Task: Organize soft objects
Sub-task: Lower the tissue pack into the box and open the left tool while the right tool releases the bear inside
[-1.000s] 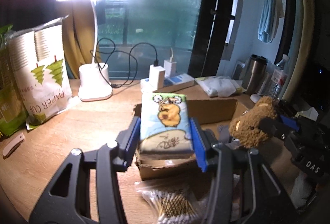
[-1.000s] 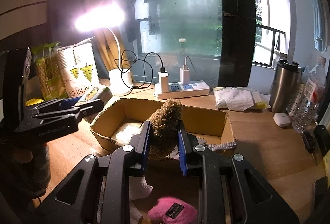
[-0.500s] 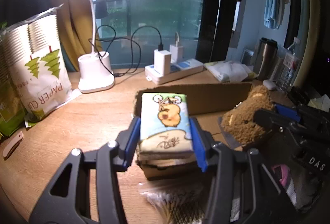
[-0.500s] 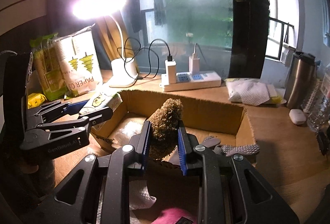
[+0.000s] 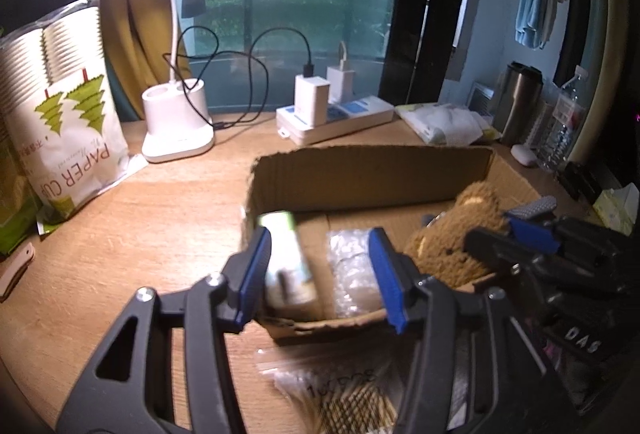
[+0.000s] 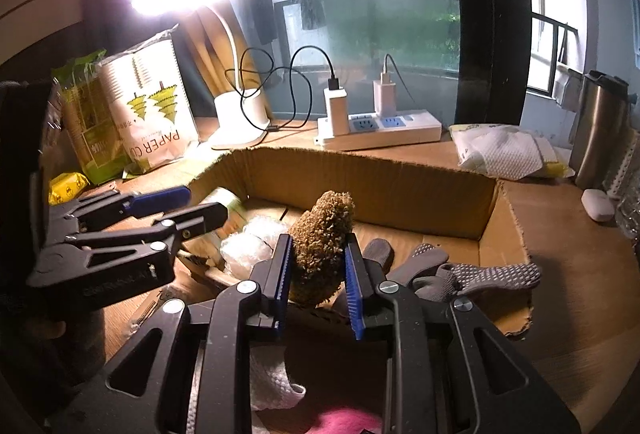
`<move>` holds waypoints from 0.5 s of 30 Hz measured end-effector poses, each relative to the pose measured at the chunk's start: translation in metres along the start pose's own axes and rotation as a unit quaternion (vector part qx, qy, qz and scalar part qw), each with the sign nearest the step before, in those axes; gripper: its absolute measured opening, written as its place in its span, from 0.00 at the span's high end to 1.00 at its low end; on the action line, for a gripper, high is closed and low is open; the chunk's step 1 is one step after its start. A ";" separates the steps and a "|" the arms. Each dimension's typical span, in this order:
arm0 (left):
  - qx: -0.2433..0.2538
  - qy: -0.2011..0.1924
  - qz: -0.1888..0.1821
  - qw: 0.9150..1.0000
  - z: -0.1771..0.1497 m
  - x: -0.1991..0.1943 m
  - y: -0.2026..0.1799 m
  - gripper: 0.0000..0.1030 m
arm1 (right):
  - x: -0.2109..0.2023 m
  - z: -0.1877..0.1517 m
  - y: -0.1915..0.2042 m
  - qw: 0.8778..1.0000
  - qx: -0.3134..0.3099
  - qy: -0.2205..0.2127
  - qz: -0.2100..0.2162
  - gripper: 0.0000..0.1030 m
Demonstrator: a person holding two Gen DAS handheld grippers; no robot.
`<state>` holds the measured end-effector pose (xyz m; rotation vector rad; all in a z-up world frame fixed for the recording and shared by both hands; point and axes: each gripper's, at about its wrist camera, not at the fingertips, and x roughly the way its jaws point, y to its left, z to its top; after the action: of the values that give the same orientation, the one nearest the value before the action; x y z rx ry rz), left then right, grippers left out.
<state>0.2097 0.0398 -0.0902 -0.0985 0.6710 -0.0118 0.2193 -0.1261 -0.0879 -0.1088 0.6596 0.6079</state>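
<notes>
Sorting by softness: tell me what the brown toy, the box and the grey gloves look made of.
Brown plush toy: shaggy pile fabric, matte.
Cardboard box: corrugated cardboard, its torn edges showing fluting.
Grey gloves: knit fabric, apparently with small grip dots.

Rough, matt corrugated cardboard is forming the box (image 6: 372, 190), its torn edges fraying. The brown plush toy (image 6: 320, 246) is showing coarse, nubby pile between the right hand-held gripper (image 6: 318, 274)'s ribbed blue plastic pads. Smooth wood-grain desk (image 5: 132, 234) is gleaming softly; a crinkly clear plastic bag (image 5: 352, 266) is glinting.
</notes>
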 end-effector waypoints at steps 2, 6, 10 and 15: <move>-0.001 -0.002 0.000 1.000 0.000 -0.002 0.001 0.49 | 0.003 -0.001 0.001 1.000 0.001 0.007 0.000 0.74; -0.005 -0.005 -0.003 1.000 0.000 -0.006 0.003 0.49 | 0.006 -0.001 -0.002 1.000 0.008 0.016 -0.001 0.65; -0.007 -0.007 -0.006 1.000 -0.001 -0.009 0.001 0.49 | 0.003 -0.002 -0.003 1.000 0.012 0.016 -0.004 0.59; -0.012 -0.010 -0.010 1.000 -0.002 -0.015 0.000 0.43 | -0.005 -0.002 -0.005 1.000 0.016 0.009 -0.009 0.56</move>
<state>0.1964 0.0404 -0.0823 -0.1279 0.6495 -0.0229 0.2174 -0.1330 -0.0869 -0.0908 0.6839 0.5787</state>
